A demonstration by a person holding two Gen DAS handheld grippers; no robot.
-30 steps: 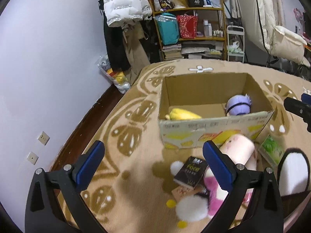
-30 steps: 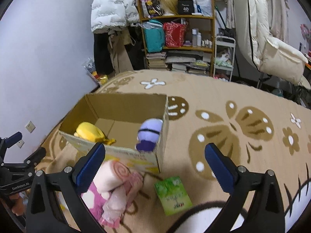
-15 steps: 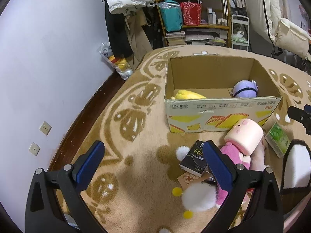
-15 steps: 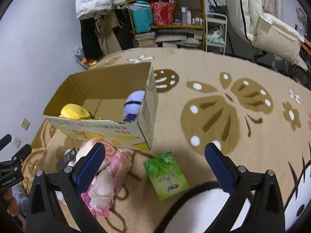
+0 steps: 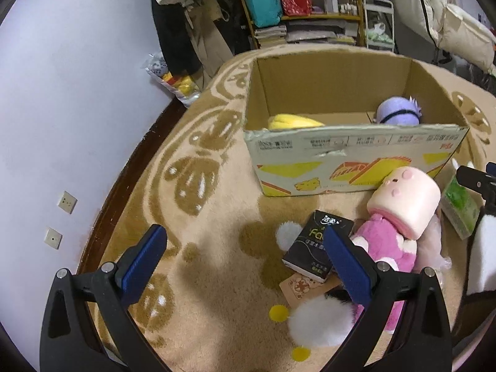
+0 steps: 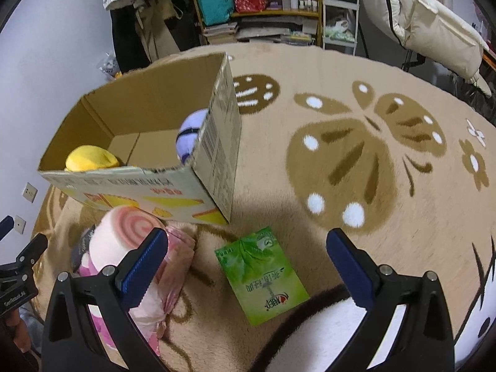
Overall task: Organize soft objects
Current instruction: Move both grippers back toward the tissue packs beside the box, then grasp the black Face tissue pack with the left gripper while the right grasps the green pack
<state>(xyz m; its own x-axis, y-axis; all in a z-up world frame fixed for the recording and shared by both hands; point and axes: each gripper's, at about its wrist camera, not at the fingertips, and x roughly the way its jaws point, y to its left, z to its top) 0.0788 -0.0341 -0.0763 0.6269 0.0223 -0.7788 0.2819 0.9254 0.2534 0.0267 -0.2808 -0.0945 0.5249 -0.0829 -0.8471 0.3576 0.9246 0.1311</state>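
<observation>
Left wrist view: left claw [image 5: 241,248] spread wide, empty; right claw [image 6: 246,252] likewise. Pink plush doll [image 5: 393,235] on rug beside cardboard box [image 5: 341,167]. Light, squashy; pinch pink torso.

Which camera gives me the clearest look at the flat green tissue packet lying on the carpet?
The right wrist view: the flat green tissue packet lies whole and unobstructed between the open fingers of the right gripper, printed face up. The left wrist view catches only a sliver at the right edge, partly behind the other gripper.
</observation>
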